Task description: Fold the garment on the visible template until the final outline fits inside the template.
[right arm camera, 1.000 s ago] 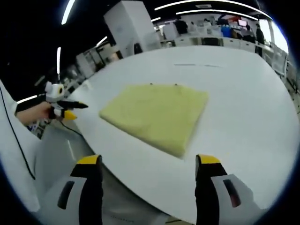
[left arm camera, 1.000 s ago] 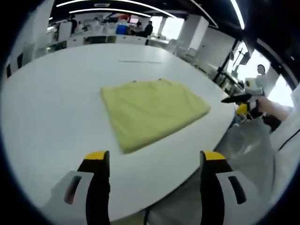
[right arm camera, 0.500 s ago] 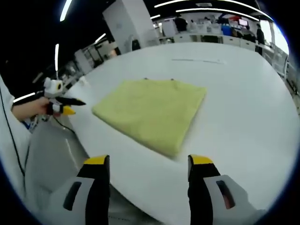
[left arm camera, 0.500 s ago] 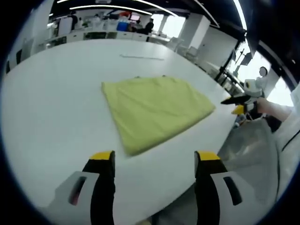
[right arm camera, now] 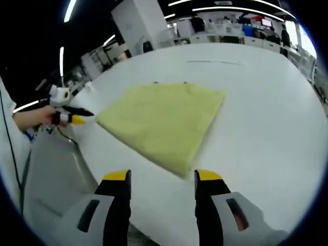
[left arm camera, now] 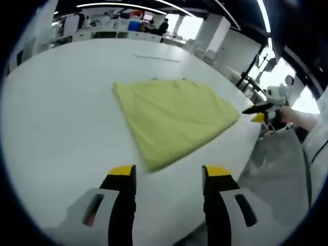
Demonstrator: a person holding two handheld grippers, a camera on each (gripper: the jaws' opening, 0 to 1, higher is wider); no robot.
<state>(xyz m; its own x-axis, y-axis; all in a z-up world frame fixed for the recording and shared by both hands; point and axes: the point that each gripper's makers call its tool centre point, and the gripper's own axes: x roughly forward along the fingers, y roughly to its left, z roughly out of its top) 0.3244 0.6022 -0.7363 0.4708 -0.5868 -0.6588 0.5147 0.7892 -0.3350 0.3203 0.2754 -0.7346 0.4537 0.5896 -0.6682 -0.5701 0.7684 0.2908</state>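
White round table (left arm camera: 46,118) in an open-plan office: left gripper (left arm camera: 166,177) and right gripper (right arm camera: 160,179), jaws narrowed since a second ago and holding nothing, frame the folded yellow garment (left arm camera: 171,119) at centre; folding looks finished.

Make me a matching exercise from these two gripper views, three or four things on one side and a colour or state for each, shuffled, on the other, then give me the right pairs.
Things:
1. garment
2. table
3. left gripper
4. line on the table

Descriptions:
A. white, round-edged, bearing the cloth
B. thin and dark, beyond the cloth's far edge
C. yellow-green, folded flat
D. yellow-tipped jaws apart, holding nothing

Pairs: 1-C, 2-A, 3-D, 4-B
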